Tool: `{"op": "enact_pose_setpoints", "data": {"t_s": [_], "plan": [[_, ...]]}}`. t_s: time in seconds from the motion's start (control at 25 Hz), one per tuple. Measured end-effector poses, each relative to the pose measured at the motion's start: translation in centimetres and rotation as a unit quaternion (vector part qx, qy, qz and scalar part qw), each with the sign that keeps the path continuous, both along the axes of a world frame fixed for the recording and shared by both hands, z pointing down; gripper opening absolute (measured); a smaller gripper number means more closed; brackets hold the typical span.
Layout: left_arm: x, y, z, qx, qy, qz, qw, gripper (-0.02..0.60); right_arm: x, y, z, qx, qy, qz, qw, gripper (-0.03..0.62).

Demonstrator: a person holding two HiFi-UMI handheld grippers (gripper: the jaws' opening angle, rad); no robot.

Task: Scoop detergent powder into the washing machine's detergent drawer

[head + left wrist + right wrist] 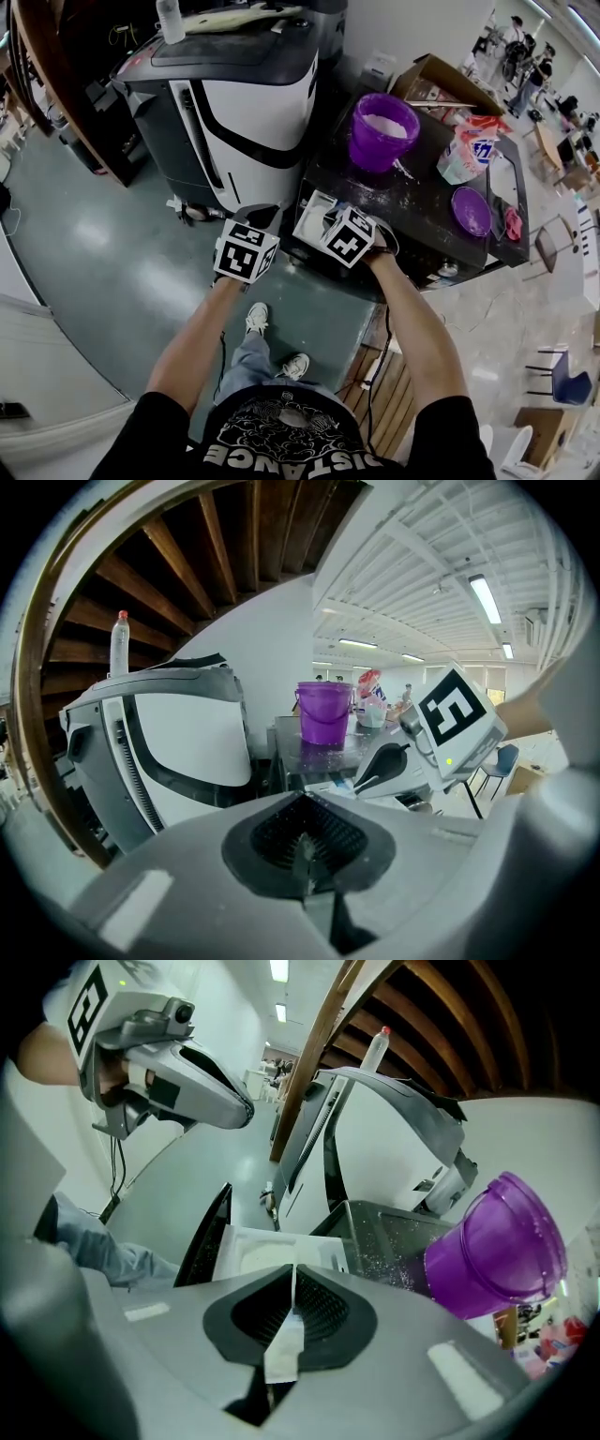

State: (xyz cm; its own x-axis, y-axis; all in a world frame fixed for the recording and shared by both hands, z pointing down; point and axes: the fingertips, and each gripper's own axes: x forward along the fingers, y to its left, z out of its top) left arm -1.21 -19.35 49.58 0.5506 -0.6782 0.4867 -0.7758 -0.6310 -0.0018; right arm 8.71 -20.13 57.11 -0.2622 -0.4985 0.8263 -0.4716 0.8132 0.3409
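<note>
Dark counter (422,211) holds a purple bucket (382,131); left gripper (302,855) and right gripper (286,1321) jaws closed, empty; shirt (281,441) reads "DISTANCE".

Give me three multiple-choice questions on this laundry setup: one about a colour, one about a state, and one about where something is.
1. What colour is the bucket?
A) green B) yellow C) purple

2. How is the drawer?
A) pushed shut B) pulled open C) taken out and turned over

3. Where is the clear bottle?
A) on top of the white machine B) inside the bucket C) in the drawer

Answers:
1 C: the head view and both gripper views show the bucket as purple.
2 B: the right gripper view shows the white tray sticking out with its compartments open to view.
3 A: the bottle stands upright on the machine's top in all three views.
</note>
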Motion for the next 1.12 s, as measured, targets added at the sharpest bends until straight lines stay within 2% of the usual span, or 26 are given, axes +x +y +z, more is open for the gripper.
{"op": "enact_pose_setpoints", "data": {"t_s": [0.52,0.76,1.12], "plan": [[-0.2,-0.3,0.0,-0.002,0.0,-0.001,1.0,0.0,0.8,-1.0,0.2,0.053,0.065,-0.028,0.996,0.035],[-0.1,-0.3,0.0,-0.002,-0.001,0.0,1.0,0.0,0.8,-1.4,-0.5,0.094,0.086,-0.051,0.991,0.035],[0.2,-0.3,-0.1,-0.002,-0.002,0.002,1.0,0.0,1.1,-1.4,-1.1,0.113,0.087,-0.056,0.988,0.035]]}}
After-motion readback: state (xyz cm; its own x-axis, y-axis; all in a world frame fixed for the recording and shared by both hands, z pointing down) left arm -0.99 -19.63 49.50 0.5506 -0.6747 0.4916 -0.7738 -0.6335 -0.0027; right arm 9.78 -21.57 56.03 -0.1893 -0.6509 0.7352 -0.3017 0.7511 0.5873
